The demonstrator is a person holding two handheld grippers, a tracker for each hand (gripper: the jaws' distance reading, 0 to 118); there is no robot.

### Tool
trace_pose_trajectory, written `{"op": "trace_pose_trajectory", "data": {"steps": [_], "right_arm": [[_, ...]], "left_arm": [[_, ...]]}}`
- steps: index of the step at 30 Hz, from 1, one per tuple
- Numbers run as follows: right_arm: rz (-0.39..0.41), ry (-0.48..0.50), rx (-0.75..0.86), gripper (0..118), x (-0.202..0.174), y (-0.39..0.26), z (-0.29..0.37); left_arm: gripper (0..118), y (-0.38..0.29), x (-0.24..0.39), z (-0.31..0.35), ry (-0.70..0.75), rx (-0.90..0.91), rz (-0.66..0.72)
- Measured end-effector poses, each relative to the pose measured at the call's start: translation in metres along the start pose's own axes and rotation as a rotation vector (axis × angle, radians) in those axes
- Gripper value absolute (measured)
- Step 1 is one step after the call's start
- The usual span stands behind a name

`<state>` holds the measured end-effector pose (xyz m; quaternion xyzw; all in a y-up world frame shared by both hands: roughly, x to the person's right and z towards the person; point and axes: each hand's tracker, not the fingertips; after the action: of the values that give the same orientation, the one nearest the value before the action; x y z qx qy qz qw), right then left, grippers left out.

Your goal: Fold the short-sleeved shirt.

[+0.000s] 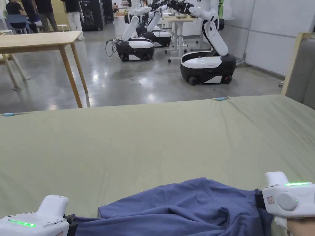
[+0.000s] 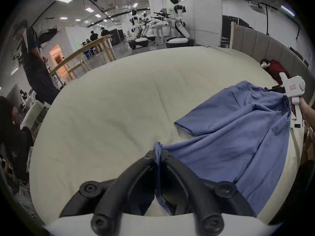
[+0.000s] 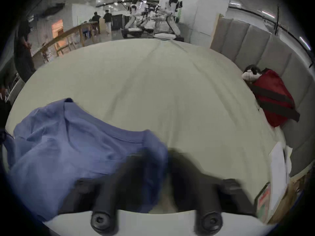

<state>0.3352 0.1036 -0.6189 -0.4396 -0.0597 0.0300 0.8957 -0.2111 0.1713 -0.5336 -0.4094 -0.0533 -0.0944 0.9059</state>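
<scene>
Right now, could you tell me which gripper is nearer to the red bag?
Right. The right gripper holds the blue shirt just beside the red bag; the left gripper grips the shirt's opposite end.

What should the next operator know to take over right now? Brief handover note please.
Left gripper: shut on a bunched edge of the blue shirt.
Right gripper: at the shirt's opposite end; its own view is blurred, so the grip is unconfirmed.
Shirt: crumpled at the near edge of the green-covered bed, stretched between the two grippers.
Done: no fold visible.
Left: spread it flat, then fold.
</scene>
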Motion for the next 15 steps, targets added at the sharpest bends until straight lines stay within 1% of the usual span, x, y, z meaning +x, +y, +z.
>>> {"op": "trace_pose_trajectory", "data": {"steps": [1,2,4,6,7,9,12,15], "right_arm": [[0.067,-0.063,0.012,7,-0.009,0.0,0.005],[0.099,-0.04,0.028,6,-0.011,-0.003,0.012],[0.043,0.019,0.024,5,0.0,0.0,0.022],[-0.044,0.058,0.093,4,0.017,0.003,0.042],[-0.084,0.104,0.126,4,0.024,0.007,0.055],[-0.075,0.101,0.2,4,0.031,0.018,0.083],[-0.058,0.133,0.303,4,0.034,0.039,0.137],[-0.02,0.159,0.419,4,0.032,0.066,0.187]], "left_arm": [[3,0.0,0.0,0.0,0.005,-0.001,0.008],[3,0.001,-0.001,0.001,0.007,-0.015,0.024],[3,0.003,-0.006,0.003,0.01,-0.026,0.04],[2,0.004,-0.008,0.012,0.037,0.009,0.032],[2,0.006,-0.01,0.02,0.042,0.023,0.033],[1,0.012,-0.014,0.036,0.054,0.052,0.045],[1,0.026,-0.027,0.068,0.087,0.114,0.071],[0,0.047,-0.042,0.104,0.098,0.21,0.11]]}}
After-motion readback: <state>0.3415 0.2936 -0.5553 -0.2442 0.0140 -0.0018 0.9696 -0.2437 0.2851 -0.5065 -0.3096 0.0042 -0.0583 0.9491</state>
